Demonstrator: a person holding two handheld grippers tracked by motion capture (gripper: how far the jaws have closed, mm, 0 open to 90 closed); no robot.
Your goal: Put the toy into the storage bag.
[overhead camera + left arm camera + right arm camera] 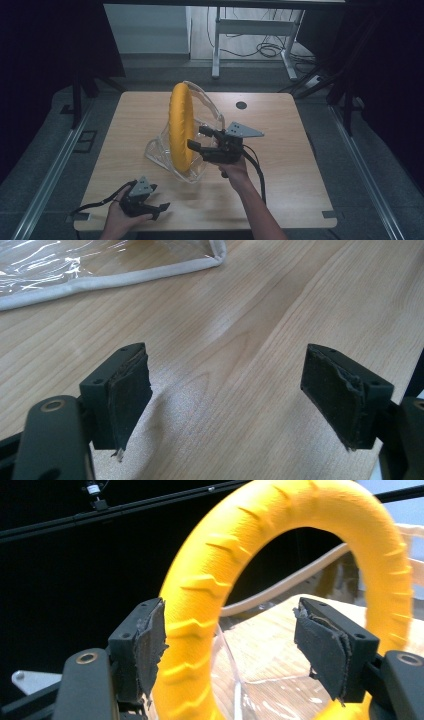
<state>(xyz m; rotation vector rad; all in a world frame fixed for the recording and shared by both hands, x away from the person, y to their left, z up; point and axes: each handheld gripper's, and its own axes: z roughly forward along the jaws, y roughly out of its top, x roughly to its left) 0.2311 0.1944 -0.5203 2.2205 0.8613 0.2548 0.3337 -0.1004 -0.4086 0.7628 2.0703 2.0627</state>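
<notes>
Two grippers: right gripper [199,139] fingers wide around yellow ring [181,125] upright in clear bag [207,107]. Left gripper [159,206] wide, idle on tabletop [290,150]. Next: probably close on ring.

The black two-jaw right gripper [200,139] is held raised on an outstretched forearm with its jaws spread wide, while the black two-jaw left gripper [159,209], low and well behind it, is likewise held agape.

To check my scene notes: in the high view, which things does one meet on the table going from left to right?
Left gripper → clear plastic bag → yellow ring → right gripper → small black hole in the table.
</notes>
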